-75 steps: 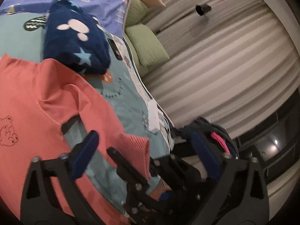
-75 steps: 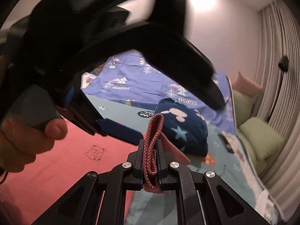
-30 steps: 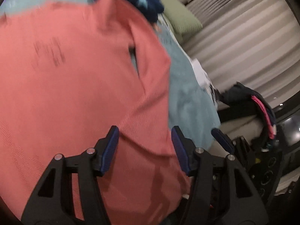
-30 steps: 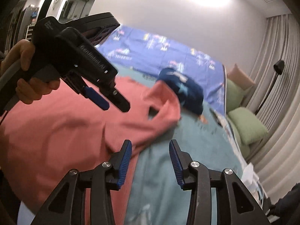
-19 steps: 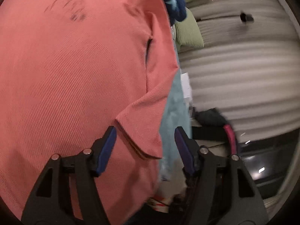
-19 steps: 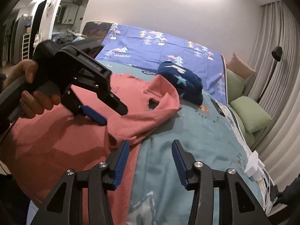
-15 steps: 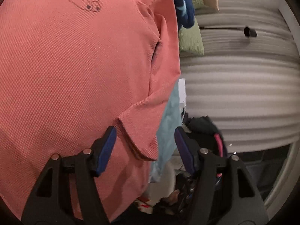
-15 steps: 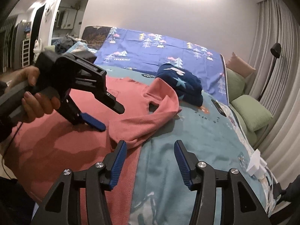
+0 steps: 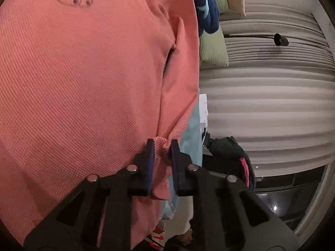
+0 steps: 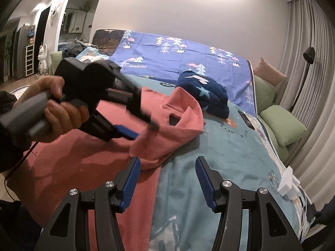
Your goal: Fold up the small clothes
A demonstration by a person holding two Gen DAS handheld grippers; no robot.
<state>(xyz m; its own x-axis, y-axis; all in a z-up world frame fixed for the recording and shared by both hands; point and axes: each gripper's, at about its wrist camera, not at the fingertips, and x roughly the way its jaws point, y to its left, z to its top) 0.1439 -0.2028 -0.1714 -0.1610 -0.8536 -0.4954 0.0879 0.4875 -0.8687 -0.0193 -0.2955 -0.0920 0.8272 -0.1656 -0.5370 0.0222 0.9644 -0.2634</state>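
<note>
A coral pink shirt (image 9: 83, 73) with a small bear drawing lies spread on the teal bed cover (image 10: 219, 156). My left gripper (image 9: 162, 146) is shut on the end of the shirt's folded-in sleeve. In the right wrist view the left gripper (image 10: 144, 131) grips that sleeve (image 10: 165, 142) at the shirt's right side. My right gripper (image 10: 165, 167) is open and empty, hovering just in front of the sleeve end, above the shirt's edge.
A folded navy garment with stars (image 10: 205, 96) lies behind the shirt. Green pillows (image 10: 282, 125) and grey curtains line the right side. A white charger block (image 10: 287, 179) sits at the bed's right edge. A purple sheet (image 10: 178, 58) covers the back.
My left gripper has closed on the sleeve end; half a second ago it was open over it. My right gripper, which let the sleeve go earlier, stays open and has barely moved.
</note>
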